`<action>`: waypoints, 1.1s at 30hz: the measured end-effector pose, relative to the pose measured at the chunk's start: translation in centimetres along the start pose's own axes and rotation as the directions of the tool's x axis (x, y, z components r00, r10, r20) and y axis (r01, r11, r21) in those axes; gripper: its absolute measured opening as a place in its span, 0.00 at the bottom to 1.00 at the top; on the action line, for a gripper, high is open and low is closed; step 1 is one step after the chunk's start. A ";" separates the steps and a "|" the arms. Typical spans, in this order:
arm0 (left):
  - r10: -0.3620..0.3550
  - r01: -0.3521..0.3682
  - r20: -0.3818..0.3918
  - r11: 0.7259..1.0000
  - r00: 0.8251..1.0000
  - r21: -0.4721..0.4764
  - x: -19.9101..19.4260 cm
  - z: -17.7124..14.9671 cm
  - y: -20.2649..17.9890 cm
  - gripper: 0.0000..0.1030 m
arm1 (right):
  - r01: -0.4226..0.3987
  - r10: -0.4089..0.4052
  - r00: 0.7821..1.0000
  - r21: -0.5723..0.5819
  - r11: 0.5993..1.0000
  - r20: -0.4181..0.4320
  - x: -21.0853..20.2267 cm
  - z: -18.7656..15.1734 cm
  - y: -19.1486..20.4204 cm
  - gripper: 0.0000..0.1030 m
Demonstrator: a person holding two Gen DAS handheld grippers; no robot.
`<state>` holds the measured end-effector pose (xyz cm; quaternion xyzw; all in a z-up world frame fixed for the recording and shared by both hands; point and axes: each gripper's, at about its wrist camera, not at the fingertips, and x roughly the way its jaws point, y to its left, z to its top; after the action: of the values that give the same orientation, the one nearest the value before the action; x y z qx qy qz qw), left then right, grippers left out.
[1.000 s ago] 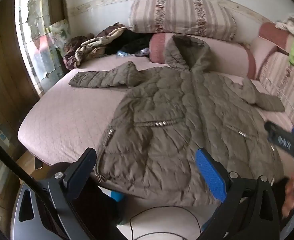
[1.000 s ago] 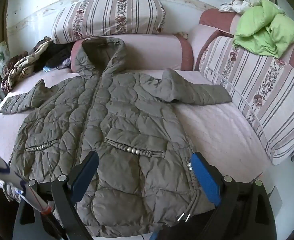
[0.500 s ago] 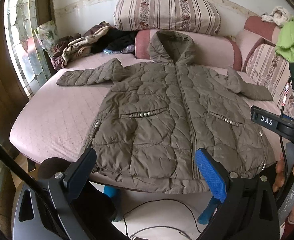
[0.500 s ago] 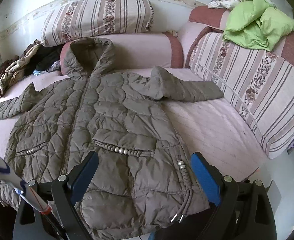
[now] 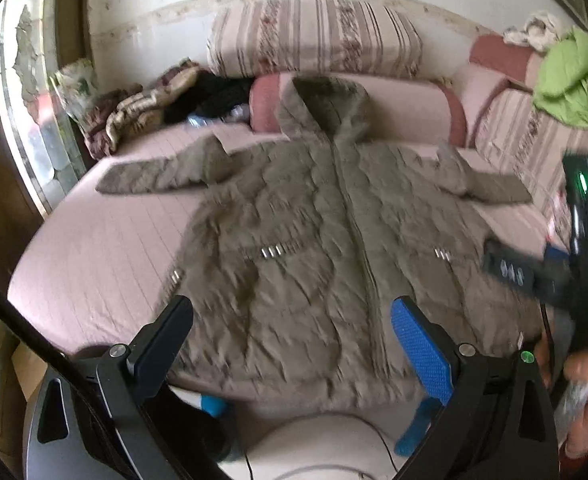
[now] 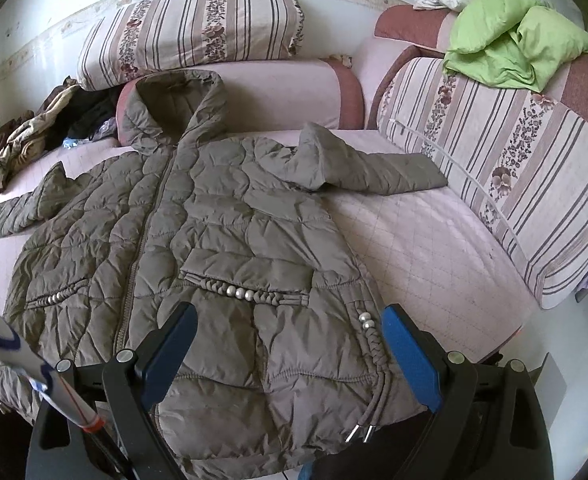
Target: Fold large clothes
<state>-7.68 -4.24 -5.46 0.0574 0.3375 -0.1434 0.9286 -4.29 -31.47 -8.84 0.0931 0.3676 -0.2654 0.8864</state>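
Observation:
An olive quilted hooded coat [image 5: 314, 240] lies face up and spread flat on the pink bed [image 5: 105, 248], sleeves out to both sides, hood against the bolster. It also shows in the right wrist view [image 6: 221, 248]. My left gripper [image 5: 291, 332] is open and empty, above the coat's hem near the bed's front edge. My right gripper [image 6: 289, 340] is open and empty, over the coat's lower right side near the drawstring [image 6: 370, 364]. The right gripper's body shows at the right edge of the left wrist view [image 5: 534, 276].
Striped cushions [image 6: 189, 28] and a pink bolster [image 6: 294, 92] line the back. A striped sofa side [image 6: 514, 168] with a green quilt [image 6: 510, 44] stands right. A pile of clothes [image 5: 165, 108] lies back left by a window [image 5: 33, 100]. A cable [image 5: 374, 440] runs on the floor.
The left wrist view has swung and is motion-blurred, with the coat shifting in frame. The right gripper has drifted slightly left over the coat. Both stay open.

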 end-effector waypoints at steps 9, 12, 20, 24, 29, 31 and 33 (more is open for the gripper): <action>0.142 -0.142 0.151 0.990 0.978 -0.008 0.7 4.4 2.2 0.96 | -0.009 0.009 0.998 0.008 1.000 0.056 -0.4 0.7 0.3 0.93; 0.173 -0.172 0.140 0.985 0.975 -0.019 1.7 5.7 2.5 0.96 | -0.050 0.050 0.998 -0.005 0.999 0.036 -0.5 1.0 1.0 0.93; 0.160 -0.161 -0.020 0.979 0.987 -0.129 4.9 6.3 5.7 0.96 | -0.052 0.054 0.998 -0.122 0.991 0.016 -0.7 0.7 4.4 0.93; 0.178 -0.186 -0.075 0.976 0.981 -0.115 6.1 4.7 6.4 0.96 | -0.081 0.077 0.997 -0.147 0.986 -0.028 0.0 0.4 5.5 0.93; 0.173 -0.189 -0.124 0.974 0.977 -0.125 7.0 4.0 7.5 0.96 | -0.093 0.083 0.995 -0.167 0.982 -0.060 0.6 -0.2 6.7 0.93; 0.168 -0.185 -0.134 0.974 0.977 -0.130 7.3 3.9 7.9 0.96 | -0.094 0.083 0.994 -0.175 0.980 -0.065 0.6 -0.3 7.2 0.93; 0.160 -0.180 -0.148 0.975 0.976 -0.133 7.7 3.8 8.1 0.96 | -0.096 0.084 0.994 -0.183 0.978 -0.071 0.7 -0.4 7.6 0.93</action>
<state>2.78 0.98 -7.45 0.0278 0.4035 -0.0338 0.9139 -0.09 -25.21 -9.83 0.0347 0.4137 -0.1863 0.8904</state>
